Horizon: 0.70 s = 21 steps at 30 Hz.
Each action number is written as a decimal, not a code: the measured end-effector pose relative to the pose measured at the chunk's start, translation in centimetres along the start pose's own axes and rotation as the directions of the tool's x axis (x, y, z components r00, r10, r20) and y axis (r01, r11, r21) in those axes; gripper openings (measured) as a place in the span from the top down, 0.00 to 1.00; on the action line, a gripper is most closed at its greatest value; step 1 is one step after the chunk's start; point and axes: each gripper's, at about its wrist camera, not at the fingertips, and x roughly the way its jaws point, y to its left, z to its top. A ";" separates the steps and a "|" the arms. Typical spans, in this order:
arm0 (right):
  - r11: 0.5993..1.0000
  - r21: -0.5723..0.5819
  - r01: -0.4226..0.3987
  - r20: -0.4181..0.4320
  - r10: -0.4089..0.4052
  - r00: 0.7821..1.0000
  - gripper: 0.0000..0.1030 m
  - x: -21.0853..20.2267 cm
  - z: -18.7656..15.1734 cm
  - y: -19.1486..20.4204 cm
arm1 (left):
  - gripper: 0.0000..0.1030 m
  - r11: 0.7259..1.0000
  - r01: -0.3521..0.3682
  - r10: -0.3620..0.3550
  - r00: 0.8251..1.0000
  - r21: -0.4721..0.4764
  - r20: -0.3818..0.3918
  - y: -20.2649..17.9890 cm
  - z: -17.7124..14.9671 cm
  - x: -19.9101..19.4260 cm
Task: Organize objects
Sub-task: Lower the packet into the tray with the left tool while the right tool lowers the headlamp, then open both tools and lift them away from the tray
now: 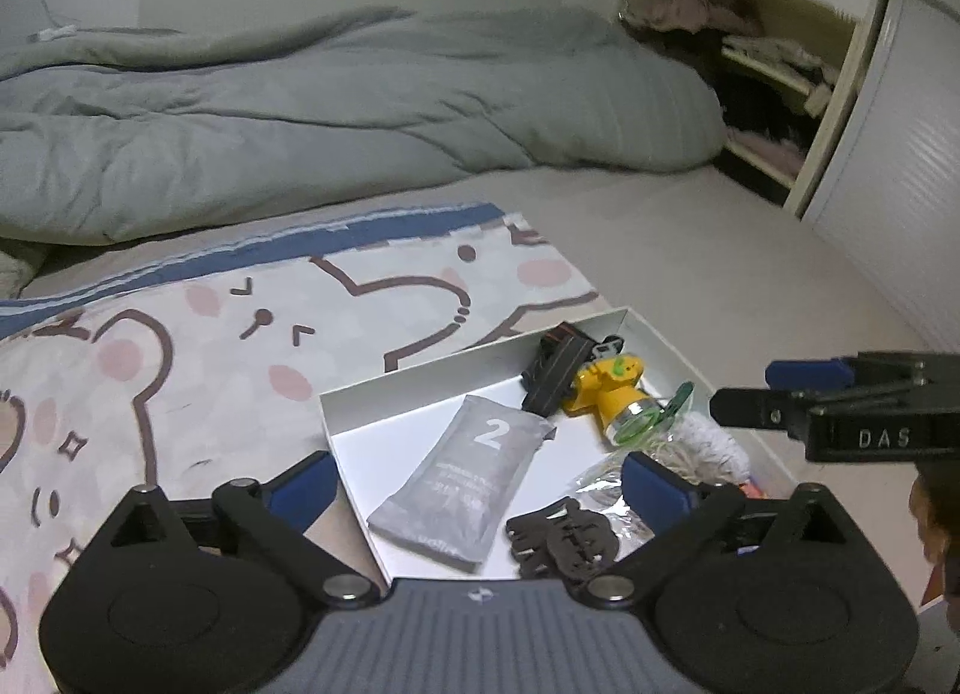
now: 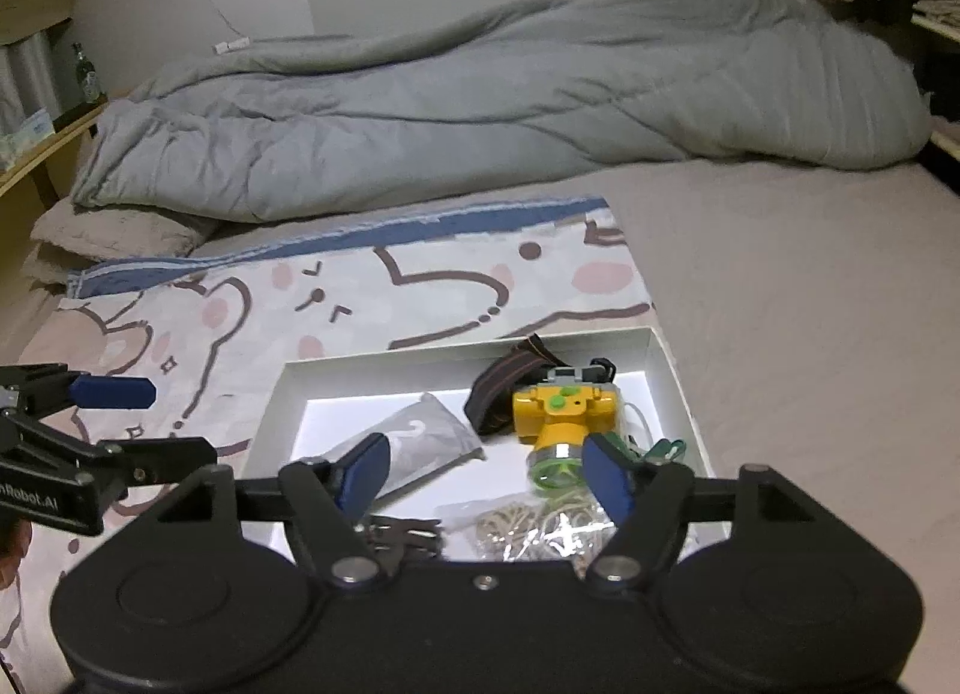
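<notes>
A shallow white box [image 1: 420, 388] [image 2: 468, 370] lies on the bed. Inside it are a grey pouch marked "2" [image 1: 462, 472] [image 2: 420, 442], a yellow headlamp [image 1: 606, 388] [image 2: 561, 412] with its dark strap [image 1: 555, 373], a black cut-out ornament [image 1: 561, 538] [image 2: 402, 535] and a clear bag of rubber bands [image 2: 540, 526]. My left gripper [image 1: 480, 484] hovers above the box's near-left part, jaws wide open and empty. My right gripper [image 2: 487, 472] hangs over the near-right part, open, touching nothing. Each gripper appears in the other's view: the right gripper [image 1: 762, 394], the left gripper [image 2: 150, 424].
The box sits at the corner of a bear-print cloth [image 1: 210, 346] [image 2: 420, 286] on the beige sheet [image 2: 780, 304]. A rumpled grey duvet [image 1: 300, 117] [image 2: 480, 105] fills the far side. An open wardrobe [image 1: 762, 69] stands at the right, and a bedside shelf holding a bottle [image 2: 84, 72] at the left.
</notes>
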 end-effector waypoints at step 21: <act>0.999 0.004 0.051 0.095 -0.051 0.994 0.08 -9.2 -5.5 4.3 | 0.00 0.997 -0.055 0.058 0.997 -0.060 0.046 -0.9 -5.4 -9.1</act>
